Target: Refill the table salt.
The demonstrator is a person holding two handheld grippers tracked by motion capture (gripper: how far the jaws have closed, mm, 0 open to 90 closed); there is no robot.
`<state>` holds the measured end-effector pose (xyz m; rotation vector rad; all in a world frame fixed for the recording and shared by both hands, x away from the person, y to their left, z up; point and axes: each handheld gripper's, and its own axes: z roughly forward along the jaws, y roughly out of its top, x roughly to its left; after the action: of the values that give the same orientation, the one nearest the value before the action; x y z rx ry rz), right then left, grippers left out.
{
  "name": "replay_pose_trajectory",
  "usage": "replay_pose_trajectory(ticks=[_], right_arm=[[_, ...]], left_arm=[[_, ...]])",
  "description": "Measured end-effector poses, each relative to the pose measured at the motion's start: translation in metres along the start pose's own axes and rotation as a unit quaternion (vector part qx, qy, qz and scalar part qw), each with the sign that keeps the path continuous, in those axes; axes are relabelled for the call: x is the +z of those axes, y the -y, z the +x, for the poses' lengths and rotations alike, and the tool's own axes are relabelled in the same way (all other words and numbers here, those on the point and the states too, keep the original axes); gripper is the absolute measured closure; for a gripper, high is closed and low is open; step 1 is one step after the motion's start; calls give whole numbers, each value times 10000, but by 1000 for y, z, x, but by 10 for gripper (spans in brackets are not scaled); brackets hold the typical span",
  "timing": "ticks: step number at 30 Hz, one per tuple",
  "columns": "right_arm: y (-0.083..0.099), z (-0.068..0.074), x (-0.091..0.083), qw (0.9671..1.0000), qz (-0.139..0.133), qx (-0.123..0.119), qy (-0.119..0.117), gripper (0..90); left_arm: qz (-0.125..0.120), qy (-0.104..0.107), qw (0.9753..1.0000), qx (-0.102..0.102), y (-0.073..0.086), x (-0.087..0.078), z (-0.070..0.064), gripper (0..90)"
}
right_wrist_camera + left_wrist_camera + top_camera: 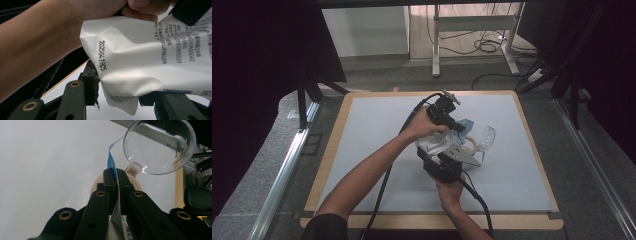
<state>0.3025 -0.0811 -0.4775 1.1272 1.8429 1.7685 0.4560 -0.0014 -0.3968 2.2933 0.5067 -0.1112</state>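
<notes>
Seems to be the opening of a white packet (435,143), held up off the table (377,150) just beside the clear lid (487,136), on its near-left side in the high view. Gripped at the blue top strip by the left gripper (116,173), jaws pressed together on that strip with the lid just beyond the tips; probably held so thin and high in order to give a firm hold for tearing or pulling. Taken lower down by the right gripper (117,87), one jaw standing at each side of the crumpled bottom corner; cannot tell whether really pressing or only bracketing it. Kept close to the lid and to the beige ring (471,145) under its hinge, likely so that the contents can go there after opening. Below the lid, a pale grey-blue mat with a wooden border as table surface. Beyond the lid, grey floor (377,80), a light metal desk frame (435,40) with loose cables (487,46); far to each side of the lid, black curtains (262,60).
</notes>
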Motion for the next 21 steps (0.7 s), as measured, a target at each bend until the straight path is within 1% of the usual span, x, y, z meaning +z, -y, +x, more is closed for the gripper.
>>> replay_pose_trajectory(ticks=[21], right_arm=[[0, 1, 1, 10000, -8, -21, 12, 591]], left_arm=[[-2, 19, 10000, 1, 0, 0, 0, 892]])
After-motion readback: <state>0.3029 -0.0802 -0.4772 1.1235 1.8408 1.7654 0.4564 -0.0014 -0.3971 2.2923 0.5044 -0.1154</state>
